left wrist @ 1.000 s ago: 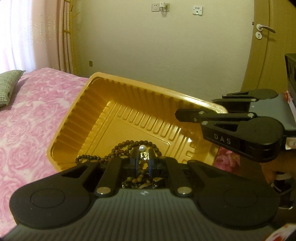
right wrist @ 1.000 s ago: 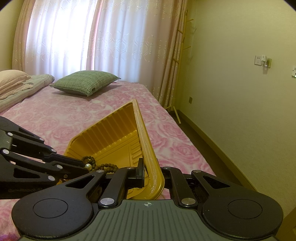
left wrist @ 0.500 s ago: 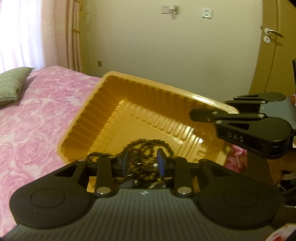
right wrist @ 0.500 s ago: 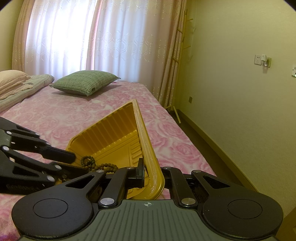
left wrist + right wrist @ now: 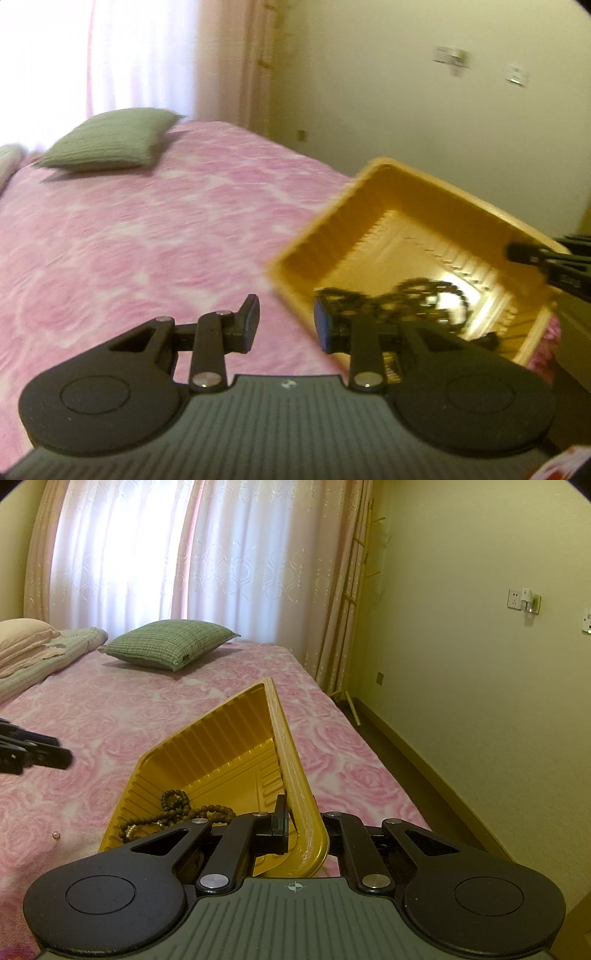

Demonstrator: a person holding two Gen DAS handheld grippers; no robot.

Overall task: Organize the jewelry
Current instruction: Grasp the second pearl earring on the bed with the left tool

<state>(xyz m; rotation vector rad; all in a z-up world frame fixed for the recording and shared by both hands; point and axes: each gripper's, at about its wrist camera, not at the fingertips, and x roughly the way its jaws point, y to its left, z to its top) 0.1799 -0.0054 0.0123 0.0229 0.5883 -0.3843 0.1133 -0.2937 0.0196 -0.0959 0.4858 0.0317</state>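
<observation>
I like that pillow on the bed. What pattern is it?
The pillow is green with a fine check; the right wrist view shows it best.

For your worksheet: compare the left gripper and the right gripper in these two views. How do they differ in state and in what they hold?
The left gripper has its jaws parted with nothing between them, having just been opening; the right gripper is shut on the rim of the yellow tray.
The left gripper sits over the pink bedspread, beside the tray; the right gripper props the tray tilted, with the bead bracelets inside.
Both are black two-finger grippers.
</observation>
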